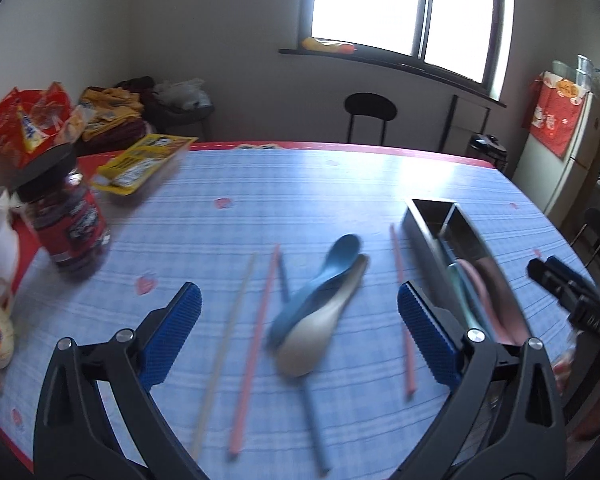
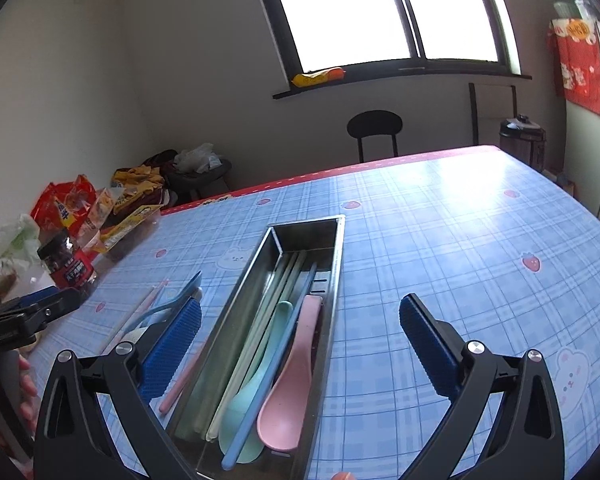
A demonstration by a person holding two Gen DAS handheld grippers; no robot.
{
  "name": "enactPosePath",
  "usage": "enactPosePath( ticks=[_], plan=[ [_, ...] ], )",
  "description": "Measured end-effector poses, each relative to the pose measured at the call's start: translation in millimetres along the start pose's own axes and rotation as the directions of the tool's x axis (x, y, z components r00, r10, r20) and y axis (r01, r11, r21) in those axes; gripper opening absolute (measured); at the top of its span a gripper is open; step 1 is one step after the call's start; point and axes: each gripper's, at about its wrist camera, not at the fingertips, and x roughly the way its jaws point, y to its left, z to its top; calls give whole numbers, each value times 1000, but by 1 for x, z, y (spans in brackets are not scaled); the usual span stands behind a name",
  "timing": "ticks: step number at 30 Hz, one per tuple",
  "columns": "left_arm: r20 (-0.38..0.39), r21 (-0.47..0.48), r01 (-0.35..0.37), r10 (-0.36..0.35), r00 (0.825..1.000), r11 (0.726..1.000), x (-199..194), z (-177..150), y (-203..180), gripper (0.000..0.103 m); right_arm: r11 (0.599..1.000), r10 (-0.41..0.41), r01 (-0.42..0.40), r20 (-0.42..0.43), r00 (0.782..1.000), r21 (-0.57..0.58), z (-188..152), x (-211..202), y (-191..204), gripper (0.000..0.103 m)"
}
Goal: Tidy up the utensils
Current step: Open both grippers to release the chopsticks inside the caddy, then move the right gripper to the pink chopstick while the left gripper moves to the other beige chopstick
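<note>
1. The long stainless steel utensil tray [image 2: 332,280] lay lengthwise on the worktop [image 2: 460,240], which was covered in a blue checked cloth, directly under the right gripper [image 2: 300,336].
2. Inside the tray lay one pink spoon [image 2: 292,396], one mint-green spoon [image 2: 256,384], one blue chopstick [image 2: 276,356] laid across them, and several pale chopsticks too bunched to count.
3. Outside the tray, the left wrist view showed two spoons, a blue spoon [image 1: 320,284] stacked over a cream spoon [image 1: 324,324].
4. Beside them lay loose chopsticks: one cream chopstick [image 1: 228,336], two pink chopsticks [image 1: 256,344], and at least one blue one partly hidden under the spoons.
5. One of the pink pair [image 1: 402,312] lay just beside the tray's long wall.
6. The left gripper [image 1: 300,336] hovered over these loose pieces with its jaws spread wide and nothing held.
7. The right gripper's jaws also stood wide apart, empty, straddling the tray without touching it.
8. One red-labelled jar [image 1: 68,216] and snack packets [image 1: 144,160] crowded the worktop's left edge.
9. The far and right stretches of the worktop lay open up to the red border.
</note>
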Motion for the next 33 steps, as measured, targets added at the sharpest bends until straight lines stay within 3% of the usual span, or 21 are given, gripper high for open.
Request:
enactPosePath(
  ticks=[5,9,15,20,25,27,31,33],
  plan=[
    [15,3,-75,75,997,997,-20,-21,38,97,1000,24,-24,-2,1000,-8,-3,-4,9,97],
    [23,6,-83,83,996,996,-30,-36,62,97,999,27,-28,-33,999,-43,-9,-8,27,97],
    [22,23,-19,18,1000,1000,-29,-46,75,97,994,77,-84,-90,993,-76,-14,-10,60,97],
    [17,83,3,-5,1000,997,-22,-37,73,97,982,46,-78,-185,982,-171,-14,-1,92,97],
    [-2,142,88,-88,996,986,-12,-22,70,97,985,27,-74,-282,959,-157,-5,15,104,97],
    [8,155,88,-90,996,984,-9,-14,69,97,983,19,-72,-299,954,-167,-2,21,109,97],
    [43,118,140,-146,988,983,-5,0,73,97,984,27,-85,-338,941,-159,8,30,113,97],
    [44,106,118,-124,991,987,4,1,73,97,990,45,-89,-352,935,-110,19,32,107,97]
  ],
)
